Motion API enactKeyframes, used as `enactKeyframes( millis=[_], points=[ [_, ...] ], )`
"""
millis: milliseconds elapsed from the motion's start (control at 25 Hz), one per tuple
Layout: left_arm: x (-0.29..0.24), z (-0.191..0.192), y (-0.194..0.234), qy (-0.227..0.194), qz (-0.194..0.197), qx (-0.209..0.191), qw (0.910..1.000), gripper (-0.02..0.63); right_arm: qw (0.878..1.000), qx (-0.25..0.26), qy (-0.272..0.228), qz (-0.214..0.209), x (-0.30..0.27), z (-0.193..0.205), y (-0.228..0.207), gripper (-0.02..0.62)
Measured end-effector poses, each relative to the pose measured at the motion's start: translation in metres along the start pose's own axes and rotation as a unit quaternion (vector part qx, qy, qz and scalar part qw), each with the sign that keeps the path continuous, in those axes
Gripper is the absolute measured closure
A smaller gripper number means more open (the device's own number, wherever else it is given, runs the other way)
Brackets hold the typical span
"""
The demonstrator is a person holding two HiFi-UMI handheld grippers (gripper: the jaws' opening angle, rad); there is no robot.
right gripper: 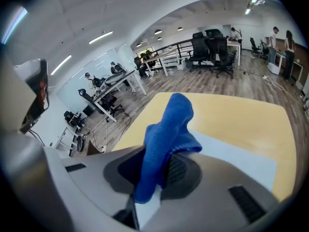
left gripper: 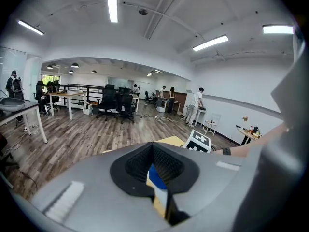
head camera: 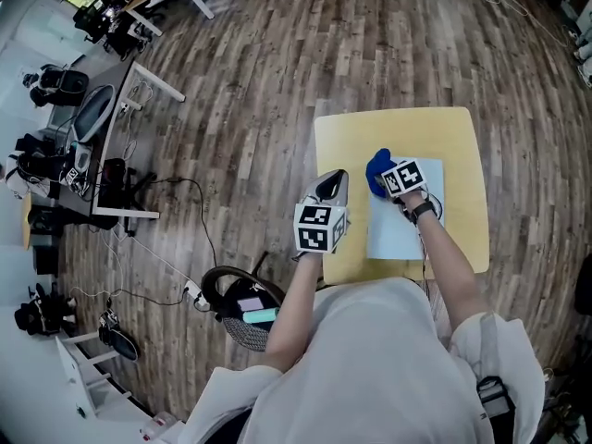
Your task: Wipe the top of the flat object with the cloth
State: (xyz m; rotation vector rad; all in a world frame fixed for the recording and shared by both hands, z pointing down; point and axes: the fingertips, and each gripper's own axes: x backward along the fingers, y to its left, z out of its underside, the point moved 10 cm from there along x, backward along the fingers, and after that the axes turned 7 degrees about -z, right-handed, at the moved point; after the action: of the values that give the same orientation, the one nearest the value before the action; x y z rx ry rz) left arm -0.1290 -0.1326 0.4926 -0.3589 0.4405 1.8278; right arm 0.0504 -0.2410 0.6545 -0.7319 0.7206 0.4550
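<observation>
Wood-plank flooring surrounded one square yellow surface (head camera: 462, 137), on whose right half one pale flat sheet (head camera: 400, 234) lay, its long axis running from the person's near edge toward the far edge. One blue cloth (head camera: 377, 169) sat at the sheet's far left corner, clenched between the right tongs (head camera: 386, 183); its free end stood up in a fold past the tips. The left tongs (head camera: 333, 181), the second of the two pairs, were over the surface's left part, pressed nearly together and gripping nothing.
</observation>
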Motion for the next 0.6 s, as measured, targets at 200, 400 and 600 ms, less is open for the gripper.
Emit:
enactKeyframes(
  millis=[200,400,600],
  points=[
    [-0.005,-0.004,-0.008,0.0,0.016,-0.012,0.9998,0.603,1.0,-0.011,-0.004,0.021,0.026,0.016,-0.024,0.52],
    [-0.005,-0.008,-0.012,-0.001,0.024,-0.016,0.9996,0.603,0.997,-0.031,0.003,0.068,0.065,0.043,-0.056,0.52],
    [-0.008,-0.01,-0.012,0.0,0.028,-0.014,0.9995,0.603,0.988,-0.077,-0.006,0.135,0.106,0.066,-0.095,0.52]
  ],
)
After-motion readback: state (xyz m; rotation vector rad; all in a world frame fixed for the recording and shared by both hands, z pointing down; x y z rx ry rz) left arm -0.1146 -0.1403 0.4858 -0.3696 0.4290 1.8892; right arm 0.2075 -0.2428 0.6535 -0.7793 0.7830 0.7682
